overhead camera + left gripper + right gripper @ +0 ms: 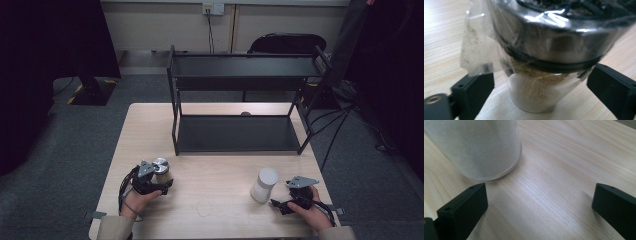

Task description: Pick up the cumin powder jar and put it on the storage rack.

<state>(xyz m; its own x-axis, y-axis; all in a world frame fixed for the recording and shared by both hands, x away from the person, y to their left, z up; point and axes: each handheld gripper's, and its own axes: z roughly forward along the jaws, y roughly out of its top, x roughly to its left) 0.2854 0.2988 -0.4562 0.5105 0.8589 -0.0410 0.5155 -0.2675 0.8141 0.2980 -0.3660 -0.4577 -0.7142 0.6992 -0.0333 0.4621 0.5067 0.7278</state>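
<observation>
Small clear-bodied jar w/ shiny metal lid (554, 42): tan powder inside, loose clear plastic film draped over lid. Stands upright on light wood table (215, 200), front-left, w/ left gripper (541, 87) around it; jaws spread wide either side, not touching the glass. Frosted white cylindrical container (474, 147) upright front-right. Right gripper (539, 207) just beside it, jaws wide, nothing between. Black two-tier metal shelf rack (240, 100) at far edge.

I see my left gripper (156, 186) right by a small jar (161, 169). My right gripper (281, 204) sits beside a white cup (264, 185). A black rack (240, 100) stands behind.
</observation>
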